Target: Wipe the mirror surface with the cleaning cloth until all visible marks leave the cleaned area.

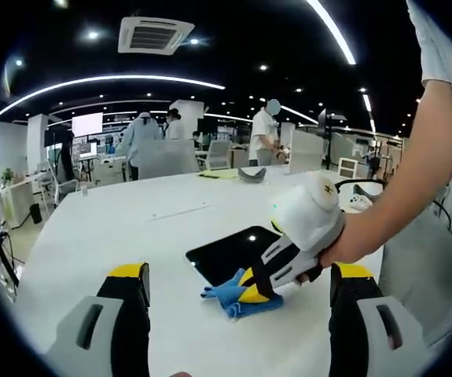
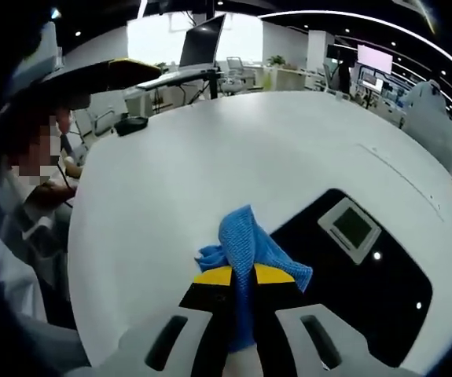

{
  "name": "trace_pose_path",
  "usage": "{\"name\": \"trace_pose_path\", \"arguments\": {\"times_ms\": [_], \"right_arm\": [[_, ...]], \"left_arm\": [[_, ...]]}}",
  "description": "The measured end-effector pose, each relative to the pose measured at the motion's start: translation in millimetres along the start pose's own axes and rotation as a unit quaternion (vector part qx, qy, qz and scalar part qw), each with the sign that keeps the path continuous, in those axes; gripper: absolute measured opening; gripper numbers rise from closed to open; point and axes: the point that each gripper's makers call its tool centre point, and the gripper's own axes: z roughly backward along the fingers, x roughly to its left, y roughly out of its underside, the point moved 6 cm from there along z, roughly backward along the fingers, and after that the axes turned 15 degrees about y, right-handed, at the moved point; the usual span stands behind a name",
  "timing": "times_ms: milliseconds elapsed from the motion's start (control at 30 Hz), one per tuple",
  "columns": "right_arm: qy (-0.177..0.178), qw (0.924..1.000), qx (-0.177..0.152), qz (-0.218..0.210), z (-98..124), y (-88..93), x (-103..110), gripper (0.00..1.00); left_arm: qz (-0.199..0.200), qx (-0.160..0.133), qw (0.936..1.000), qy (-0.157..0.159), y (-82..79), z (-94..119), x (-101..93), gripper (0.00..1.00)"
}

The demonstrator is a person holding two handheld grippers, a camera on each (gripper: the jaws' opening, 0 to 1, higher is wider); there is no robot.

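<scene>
While right claw (image 2: 241,276) pinches blue cloth (image 2: 245,239) at mirror (image 2: 367,275) edge, lower right of frame, left claw (image 1: 237,287) hangs wide, empty. Risk: thin grip, cloth slips mid-wipe; bunched wad skips marks on desk (image 2: 210,165).

The surface (image 1: 131,236) is viewed from further back in the left gripper view; the shared mirror (image 2: 367,267) and cloth (image 2: 245,243) are seen close, from above, in the right gripper view.
</scene>
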Motion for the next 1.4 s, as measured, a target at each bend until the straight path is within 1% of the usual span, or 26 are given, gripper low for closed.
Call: {"name": "trace_pose_path", "arguments": {"times_ms": [167,267,367,467,533,667,800,867,1200,1300,1400], "right_arm": [[-0.007,0.9999,0.004,0.009,-0.4,-0.9,-0.5,0.03],[-0.01,0.9997,0.004,0.023,-0.6,-1.4,-0.8,0.03],[-0.014,0.9997,0.006,0.016,0.9,-2.0,-1.4,0.03],[-0.016,0.9998,0.004,0.01,1.3,-1.3,-1.5,0.03],[-0.014,0.9997,-0.008,0.018,4.1,-5.8,-1.4,0.03],[-0.019,0.9994,-0.016,0.024,5.9,-12.2,0.1,0.03],[-0.021,0.9994,-0.014,0.024,8.1,-10.6,-0.7,0.03],[-0.023,0.9996,-0.01,0.012,10.7,-8.6,-1.4,0.03],[-0.015,0.9997,-0.018,0.012,23.3,-9.4,-6.3,0.03],[-0.012,0.9997,-0.022,0.0,27.4,-10.1,-8.8,0.03],[-0.008,0.9997,-0.025,-0.003,30.4,-10.0,-10.7,0.03]], "left_arm": [[-0.002,0.001,1.0,0.001,-0.5,-0.6,-1.4,0.96],[-0.005,0.001,1.0,0.002,-1.7,-1.0,-2.7,0.96],[-0.007,0.002,1.0,0.002,-3.2,-0.2,-4.7,0.96],[-0.008,0.001,1.0,0.0,-5.4,1.8,-6.5,0.96],[-0.008,0.0,1.0,-0.002,-5.7,2.7,-6.5,0.96],[-0.008,0.003,1.0,-0.005,-4.1,4.1,-6.2,0.96],[-0.006,0.003,0.9999,-0.008,-4.0,4.7,-5.8,0.96],[-0.008,0.003,0.9999,-0.008,-4.2,4.7,-6.3,0.96],[-0.012,0.005,0.9999,-0.006,-5.9,4.3,-10.5,0.96],[-0.015,0.006,0.9999,-0.007,-7.5,4.5,-10.9,0.95],[-0.018,0.006,0.9998,-0.008,-8.8,5.1,-11.6,0.95]]}}
